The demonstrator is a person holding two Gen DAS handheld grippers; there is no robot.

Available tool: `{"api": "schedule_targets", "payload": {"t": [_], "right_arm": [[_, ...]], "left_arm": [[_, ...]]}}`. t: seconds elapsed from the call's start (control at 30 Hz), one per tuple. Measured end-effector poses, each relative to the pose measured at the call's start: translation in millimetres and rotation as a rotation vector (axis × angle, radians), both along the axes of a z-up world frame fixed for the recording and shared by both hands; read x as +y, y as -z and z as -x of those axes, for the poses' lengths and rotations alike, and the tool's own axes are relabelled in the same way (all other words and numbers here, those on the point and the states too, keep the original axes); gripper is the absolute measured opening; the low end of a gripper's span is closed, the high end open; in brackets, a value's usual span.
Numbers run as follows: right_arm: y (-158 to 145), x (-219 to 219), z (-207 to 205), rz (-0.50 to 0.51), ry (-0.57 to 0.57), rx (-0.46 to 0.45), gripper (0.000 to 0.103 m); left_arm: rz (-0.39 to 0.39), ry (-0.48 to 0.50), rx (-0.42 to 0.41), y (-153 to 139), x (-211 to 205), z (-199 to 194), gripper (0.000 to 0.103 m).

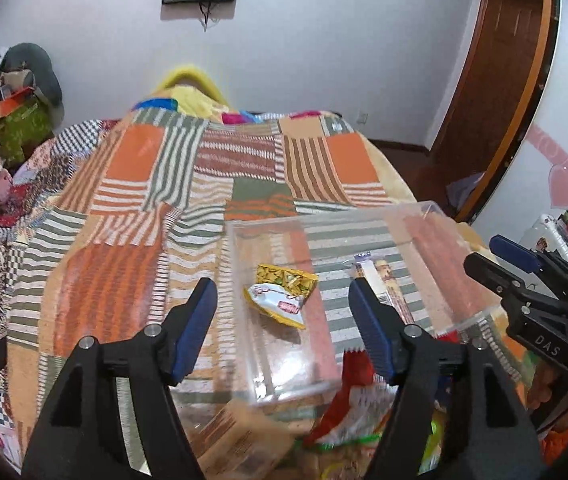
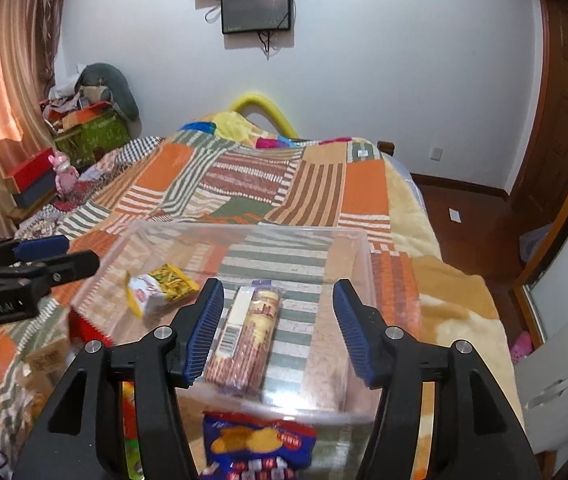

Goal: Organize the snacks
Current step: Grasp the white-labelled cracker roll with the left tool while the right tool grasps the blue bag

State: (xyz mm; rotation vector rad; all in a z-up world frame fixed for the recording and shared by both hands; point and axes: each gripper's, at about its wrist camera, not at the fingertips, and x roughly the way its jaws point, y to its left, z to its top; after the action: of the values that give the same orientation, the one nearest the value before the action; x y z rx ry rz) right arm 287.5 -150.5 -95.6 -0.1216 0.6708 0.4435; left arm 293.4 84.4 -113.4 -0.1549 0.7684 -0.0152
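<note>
A clear plastic box [image 1: 424, 216] [image 2: 358, 240] lies on the patchwork bed. Inside it lie a yellow-and-white snack packet [image 1: 279, 294] [image 2: 159, 286] and a clear pack of biscuit sticks [image 1: 384, 280] [image 2: 249, 336]. My left gripper [image 1: 281, 324] is open and empty over the box's near left part. My right gripper [image 2: 277, 328] is open and empty above the biscuit-stick pack; it also shows in the left wrist view [image 1: 496, 260]. A blue biscuit bag [image 2: 261, 444] and other loose snacks [image 1: 348, 420] lie just in front of the box.
The patchwork blanket [image 1: 155, 208] covers the bed. Boxes and clutter [image 2: 83, 128] stand at the far left by the curtain. A wooden door [image 1: 500, 80] and bare floor [image 2: 472, 216] are to the right. A white cabinet [image 2: 564, 320] stands at the right edge.
</note>
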Motion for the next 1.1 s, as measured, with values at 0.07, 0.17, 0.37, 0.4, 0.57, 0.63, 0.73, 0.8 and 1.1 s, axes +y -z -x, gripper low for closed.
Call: {"api": "schedule_targets", "payload": {"t": [0.07,0.17,0.37,0.4,0.57,0.63,0.73,0.8,1.1], "right_arm": [[-4.3,-2.4,7.8,-0.006,-0.001,-0.015,0.057],[-8.3,-7.6,20.1,-0.018,-0.007,-0.031,0.06],[-8.1,-13.6,43.0,-0.031,-0.017,-0.034,0.064],[-6.7,-14.2,46.7,-0.028,-0.019,-0.033,0.064],[5.1,-17.8,59.6,-0.02,-0.018,-0.01,0.069],[12.5,-17.8,61.7,-0.01,-0.018,0.009,0.07],[24.1,-20.1,64.0,0.008,-0.018,0.042,0.073],[32.0,-20.4,64.8,0.017,-0.016,0.066,0.077],[65.8,-13.5,59.4,0.087,-0.018,0.157,0.082]], "left_arm": [[0.003,-0.003,-0.014,-6.3,7.1,13.5,0.072],[-0.006,-0.014,-0.013,-8.6,18.8,30.2,0.074],[-0.034,-0.051,0.044,11.2,48.8,62.6,0.077],[-0.038,-0.054,0.058,16.9,53.4,67.5,0.077],[-0.027,-0.07,0.153,55.0,77.1,92.8,0.077],[-0.027,-0.075,0.183,68.8,82.5,99.1,0.077],[-0.017,-0.081,0.237,93.8,91.1,107.7,0.077],[-0.009,-0.086,0.267,107.8,95.4,110.4,0.077],[0.019,-0.036,0.3,140.5,89.1,101.3,0.067]]}}
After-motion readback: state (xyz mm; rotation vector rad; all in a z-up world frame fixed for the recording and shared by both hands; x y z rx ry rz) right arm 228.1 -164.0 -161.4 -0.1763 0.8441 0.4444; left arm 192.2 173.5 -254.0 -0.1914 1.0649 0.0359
